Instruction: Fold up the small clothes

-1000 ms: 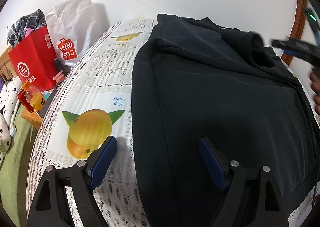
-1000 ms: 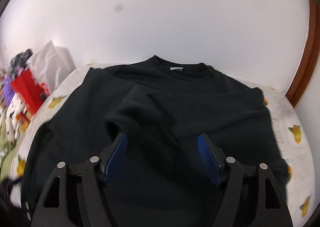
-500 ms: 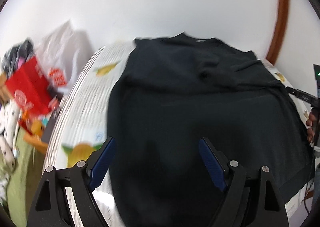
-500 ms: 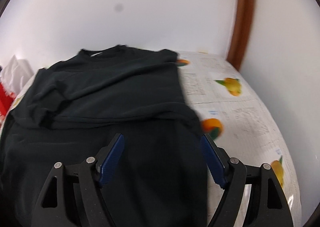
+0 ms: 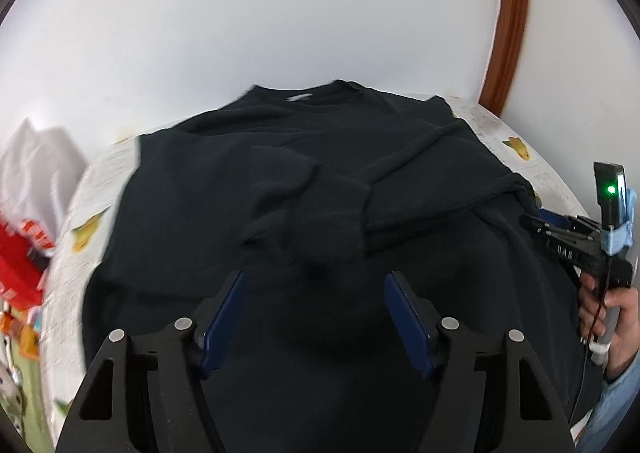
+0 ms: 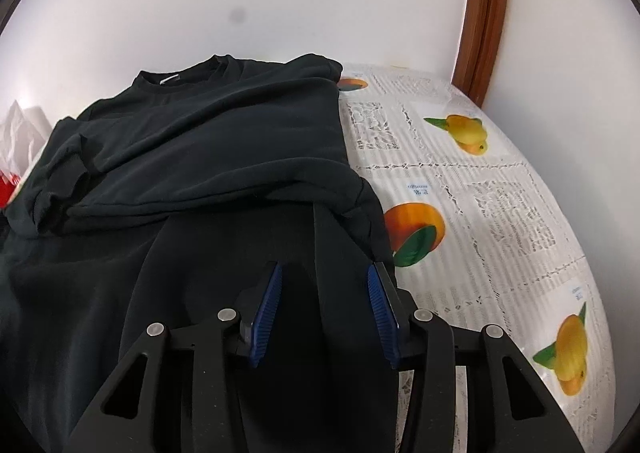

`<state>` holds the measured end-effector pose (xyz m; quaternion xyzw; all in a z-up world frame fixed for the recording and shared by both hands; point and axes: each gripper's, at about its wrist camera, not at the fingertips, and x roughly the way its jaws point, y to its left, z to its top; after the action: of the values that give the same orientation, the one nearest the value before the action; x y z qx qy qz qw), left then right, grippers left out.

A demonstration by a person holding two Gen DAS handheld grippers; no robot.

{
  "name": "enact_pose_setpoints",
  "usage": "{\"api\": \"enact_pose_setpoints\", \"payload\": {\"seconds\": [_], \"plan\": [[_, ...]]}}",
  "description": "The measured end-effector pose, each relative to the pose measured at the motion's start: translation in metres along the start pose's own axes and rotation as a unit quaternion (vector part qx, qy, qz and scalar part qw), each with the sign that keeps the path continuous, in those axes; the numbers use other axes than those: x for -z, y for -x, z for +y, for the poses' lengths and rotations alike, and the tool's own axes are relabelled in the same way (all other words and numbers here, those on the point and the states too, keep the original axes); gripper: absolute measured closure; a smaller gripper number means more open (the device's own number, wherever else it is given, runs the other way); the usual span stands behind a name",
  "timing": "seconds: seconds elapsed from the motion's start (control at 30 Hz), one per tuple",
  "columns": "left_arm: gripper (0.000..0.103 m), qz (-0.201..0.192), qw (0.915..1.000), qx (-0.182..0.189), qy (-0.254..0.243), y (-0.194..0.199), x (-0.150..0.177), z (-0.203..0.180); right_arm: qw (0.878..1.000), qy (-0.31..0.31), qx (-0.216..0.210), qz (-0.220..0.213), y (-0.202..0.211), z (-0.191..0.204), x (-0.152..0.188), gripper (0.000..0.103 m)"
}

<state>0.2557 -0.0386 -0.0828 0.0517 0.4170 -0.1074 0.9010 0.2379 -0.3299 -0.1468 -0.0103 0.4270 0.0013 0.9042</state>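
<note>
Well, black sweatshirt (image 6: 224, 157) lies on tablecloth (image 6: 480, 189) — red bag (image 5: 16, 269) beside.

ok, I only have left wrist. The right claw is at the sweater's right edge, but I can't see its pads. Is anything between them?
Observer: Yes. The right wrist view shows the sweater fabric between the blue pads of the right claw. Its jaws have just been closing. I can't tell whether the pads are pressing the cloth yet.
Operator: What's just past that edge on the table?
Observer: Only tablecloth, with an orange print right beside the sweater's edge, next to the claw's outer pad.
</note>
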Motion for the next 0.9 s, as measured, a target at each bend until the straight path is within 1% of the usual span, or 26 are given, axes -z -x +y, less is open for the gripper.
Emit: {"api": "enact_pose_setpoints", "payload": {"seconds": [0.03, 0.1, 0.17, 0.23, 0.3, 0.37, 0.4, 0.53, 0.57, 0.6, 0.63, 0.67, 0.7, 0.73, 0.8, 0.83, 0.9], "plan": [[0.035, 0.001, 1.0, 0.001, -0.005, -0.008, -0.006, -0.006, 1.0, -0.003, -0.004, 0.0, -0.001, -0.002, 0.0, 0.059], [0.042, 0.004, 0.9998, -0.004, -0.021, -0.022, -0.014, -0.017, 1.0, -0.003, -0.003, 0.003, -0.002, -0.001, 0.0, 0.059], [0.043, 0.01, 0.9991, -0.012, -0.04, -0.04, -0.024, -0.03, 1.0, 0.006, 0.005, 0.002, -0.002, 0.003, 0.001, 0.058], [0.046, 0.016, 0.9983, -0.018, -0.054, -0.057, -0.03, -0.037, 1.0, 0.012, 0.013, 0.001, -0.003, 0.005, 0.001, 0.058], [0.047, 0.026, 0.9974, -0.028, -0.061, -0.073, -0.033, -0.04, 1.0, 0.012, 0.013, 0.001, -0.003, 0.005, 0.001, 0.058], [0.05, 0.04, 0.9967, -0.041, -0.058, -0.086, -0.032, -0.038, 1.0, 0.01, 0.011, 0.002, -0.004, 0.004, 0.001, 0.058], [0.05, 0.046, 0.9966, -0.04, -0.055, -0.09, -0.031, -0.036, 1.0, 0.01, 0.011, 0.002, -0.004, 0.004, 0.001, 0.058], [0.05, 0.034, 0.9962, -0.046, -0.065, -0.094, -0.027, -0.038, 1.0, 0.015, 0.016, 0.002, -0.004, 0.006, 0.002, 0.058], [0.052, 0.032, 0.9962, -0.047, -0.066, -0.095, -0.028, -0.039, 1.0, 0.015, 0.016, 0.002, -0.004, 0.006, 0.002, 0.058], [0.059, 0.029, 0.996, -0.051, -0.067, -0.096, -0.027, -0.04, 1.0, 0.014, 0.014, 0.003, -0.004, 0.005, 0.002, 0.057], [0.063, 0.027, 0.9958, -0.051, -0.071, -0.096, -0.026, -0.04, 1.0, 0.012, 0.013, 0.003, -0.004, 0.005, 0.002, 0.057], [0.073, 0.026, 0.9959, -0.045, -0.074, -0.095, -0.026, -0.04, 1.0, 0.011, 0.012, 0.003, -0.004, 0.005, 0.002, 0.057], [0.088, 0.026, 0.996, -0.045, -0.072, -0.094, -0.026, -0.039, 1.0, 0.01, 0.011, 0.002, -0.004, 0.004, 0.002, 0.057], [0.09, 0.026, 0.9962, -0.048, -0.069, -0.091, -0.027, -0.036, 1.0, 0.009, 0.009, 0.002, -0.004, 0.004, 0.002, 0.057], [0.092, 0.021, 0.998, -0.032, -0.05, -0.084, -0.032, -0.026, 1.0, 0.007, 0.006, 0.002, -0.004, 0.003, 0.002, 0.057], [0.092, 0.014, 0.9988, -0.028, -0.039, -0.076, -0.034, -0.017, 1.0, 0.006, 0.005, 0.002, -0.004, 0.002, 0.002, 0.057], [0.093, -0.012, 0.9988, -0.039, -0.027, -0.059, -0.039, 0.0, 1.0, 0.005, 0.003, 0.002, -0.004, 0.001, 0.002, 0.057]]}}
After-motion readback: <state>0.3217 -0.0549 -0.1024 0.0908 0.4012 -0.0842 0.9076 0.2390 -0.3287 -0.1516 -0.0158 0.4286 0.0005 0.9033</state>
